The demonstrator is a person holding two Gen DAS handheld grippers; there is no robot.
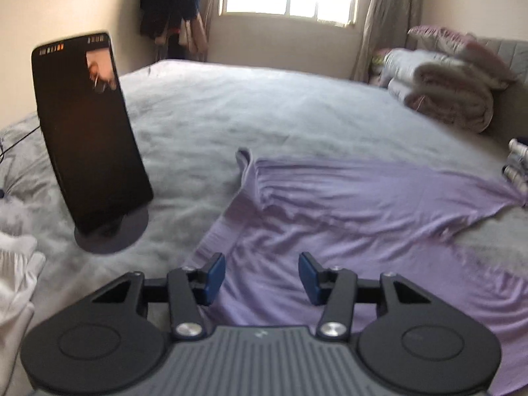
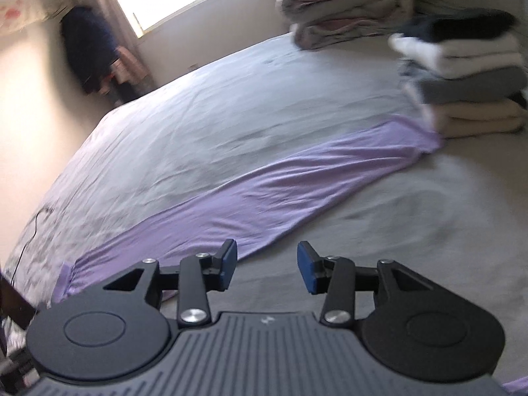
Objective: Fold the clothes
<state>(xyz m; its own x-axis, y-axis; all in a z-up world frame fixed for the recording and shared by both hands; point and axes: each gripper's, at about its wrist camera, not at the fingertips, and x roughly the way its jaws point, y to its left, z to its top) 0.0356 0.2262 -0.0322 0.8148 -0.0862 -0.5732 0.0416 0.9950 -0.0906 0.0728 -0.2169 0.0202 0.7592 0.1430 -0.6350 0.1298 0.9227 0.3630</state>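
left wrist view: our left gripper (image 1: 261, 279) hangs released over the purple shirt (image 1: 346, 204) spread on the bed (image 1: 231, 105); our right gripper (image 2: 266, 269), also released, sits beside its edge.

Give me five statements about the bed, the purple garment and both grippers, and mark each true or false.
1. The purple garment lies spread on the bed. True.
2. The left gripper is clamped on the garment. False: it is open and holds nothing.
3. A phone on a stand stands on the bed. True.
4. The right gripper is shut. False: it is open.
5. The stack of folded clothes lies on the floor. False: it sits on the bed.
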